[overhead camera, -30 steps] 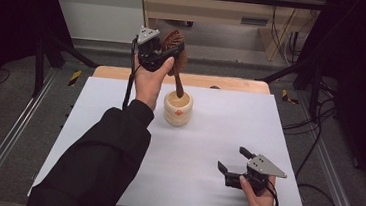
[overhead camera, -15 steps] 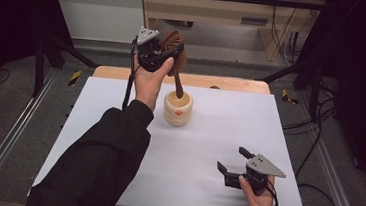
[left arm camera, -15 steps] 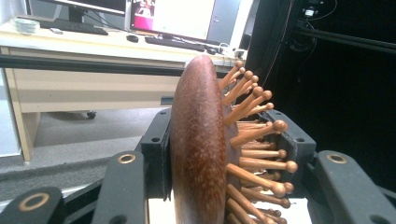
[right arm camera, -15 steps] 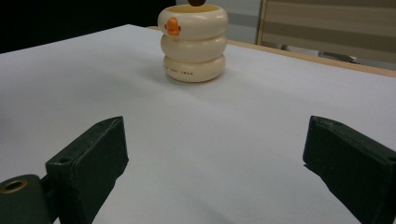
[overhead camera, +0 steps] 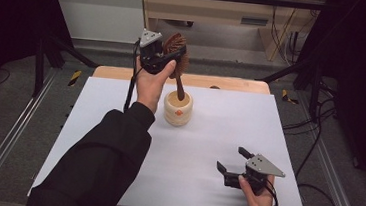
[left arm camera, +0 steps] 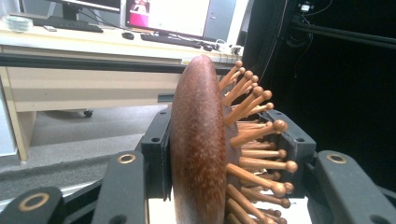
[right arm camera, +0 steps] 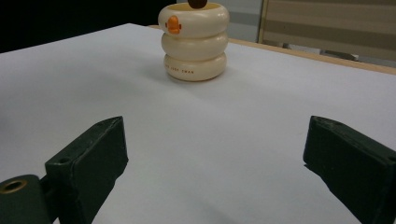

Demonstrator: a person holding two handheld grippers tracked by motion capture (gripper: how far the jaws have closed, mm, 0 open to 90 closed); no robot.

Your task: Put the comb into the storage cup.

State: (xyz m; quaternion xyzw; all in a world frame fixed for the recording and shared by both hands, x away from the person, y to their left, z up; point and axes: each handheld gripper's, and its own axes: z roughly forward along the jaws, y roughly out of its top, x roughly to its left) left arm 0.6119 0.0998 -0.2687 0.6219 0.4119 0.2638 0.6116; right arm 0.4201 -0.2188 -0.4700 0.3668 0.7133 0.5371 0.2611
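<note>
A: Up at the far side of the bench (overhead camera: 118, 127) we see the left tool (overhead camera: 167, 59) raised above the surface, its jaws clamped on the head of a wooden hairbrush (overhead camera: 177, 52).

B: Agreed. In the left gripper view the hairbrush (left arm camera: 201, 154) sits edge-on between the two black jaws, the smooth reddish back toward one jaw and the ball-tipped wooden pins toward the other.

A: And the handle? From the high view we see it running down from the head into the cream ringed cup (overhead camera: 178, 110), which stands upright on the white sheet toward the far middle of the bench.

B: We cannot tell whether the handle touches the cup's bottom. In the right gripper view the cup (right arm camera: 194, 42) shows three stacked rings, an orange mark on the top one, and a dark rounded tip at its mouth.

A: The right tool (overhead camera: 233, 160) is low over the near right part of the bench, well apart from the cup.

B: Its jaws stand wide apart with nothing between them, just bare white sheet.
</note>
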